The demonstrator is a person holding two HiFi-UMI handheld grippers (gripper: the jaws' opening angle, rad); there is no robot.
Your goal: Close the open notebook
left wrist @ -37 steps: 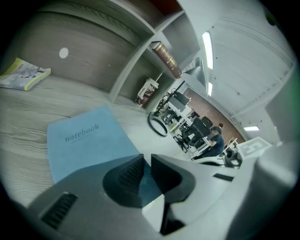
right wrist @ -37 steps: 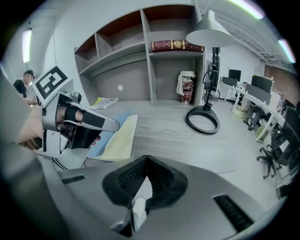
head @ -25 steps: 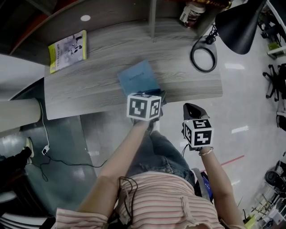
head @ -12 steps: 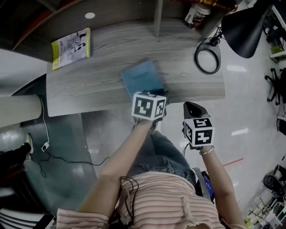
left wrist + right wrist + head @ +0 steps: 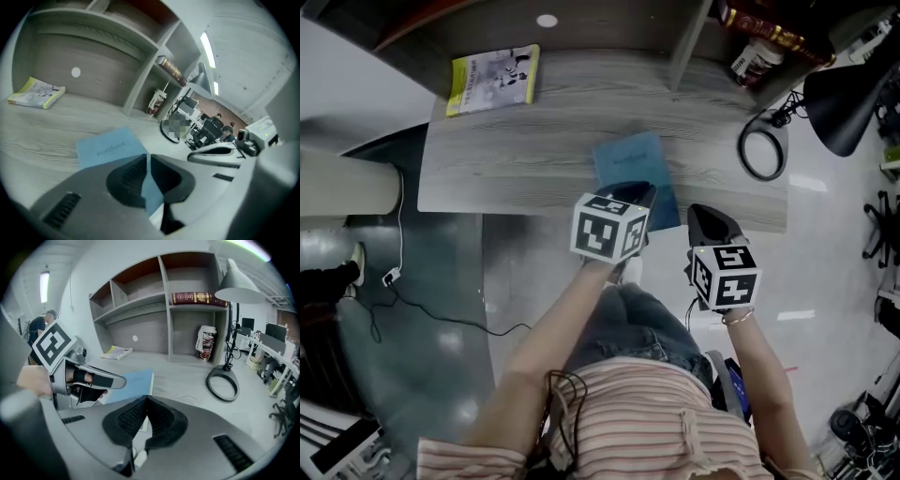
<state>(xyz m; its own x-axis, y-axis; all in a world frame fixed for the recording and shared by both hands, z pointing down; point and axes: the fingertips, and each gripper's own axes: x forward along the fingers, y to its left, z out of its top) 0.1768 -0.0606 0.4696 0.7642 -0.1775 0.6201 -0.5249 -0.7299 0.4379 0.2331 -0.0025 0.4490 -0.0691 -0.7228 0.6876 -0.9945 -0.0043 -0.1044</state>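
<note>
Jaws of the left gripper [image 5: 147, 159] are closing with a narrow gap and nothing between them. Right gripper [image 5: 146, 399] jaws meet at the tips, empty. Blue notebook [image 5: 628, 159] lies closed, flat on the desk [image 5: 506, 159], just ahead of the left gripper.

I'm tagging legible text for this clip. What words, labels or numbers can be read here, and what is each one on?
"notebook": on the cover of the blue notebook.
Red book: gold lettering on the spine, too blurred to read.
Yellow booklet: print too small to read.
Container: label too blurred to read.
</note>
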